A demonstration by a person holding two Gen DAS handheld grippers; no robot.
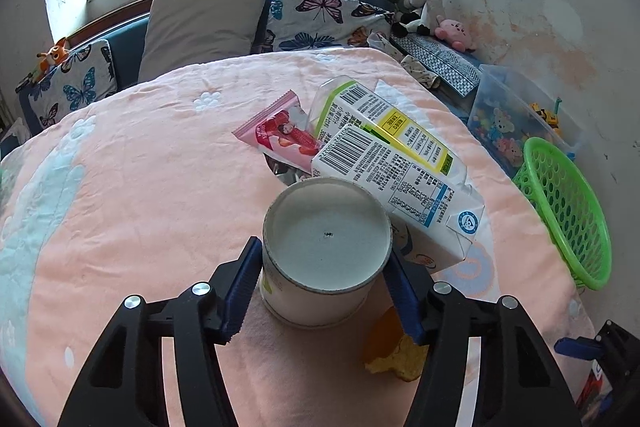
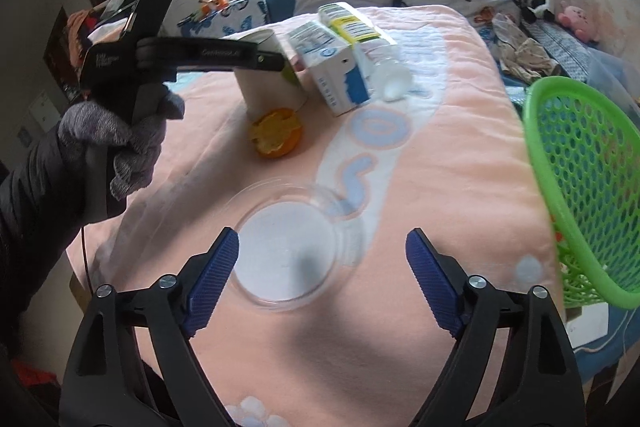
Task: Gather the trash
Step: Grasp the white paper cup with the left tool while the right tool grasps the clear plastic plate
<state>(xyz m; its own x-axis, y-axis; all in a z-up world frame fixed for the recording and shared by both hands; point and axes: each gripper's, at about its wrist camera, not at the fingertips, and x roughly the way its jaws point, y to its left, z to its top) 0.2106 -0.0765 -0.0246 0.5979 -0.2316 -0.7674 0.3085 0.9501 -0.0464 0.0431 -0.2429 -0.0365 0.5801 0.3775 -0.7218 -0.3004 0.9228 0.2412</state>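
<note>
My left gripper (image 1: 326, 291) has its blue pads on both sides of an upside-down white paper cup (image 1: 326, 247) that stands on the pink blanket; it also shows in the right wrist view (image 2: 272, 75). Behind the cup lie two milk cartons (image 1: 404, 167) and a pink snack wrapper (image 1: 280, 135). An orange peel (image 1: 394, 347) lies beside the cup, also seen in the right wrist view (image 2: 276, 133). My right gripper (image 2: 322, 275) is open and empty above a clear plastic lid (image 2: 288, 251). A crumpled clear cup (image 2: 390, 79) lies by the cartons (image 2: 340, 67).
A green mesh basket (image 2: 588, 187) sits tilted at the blanket's right edge, also in the left wrist view (image 1: 564, 203). Pillows (image 1: 204, 23) and plush toys (image 1: 424, 7) line the far side. A clear toy box (image 1: 516, 119) stands by the wall.
</note>
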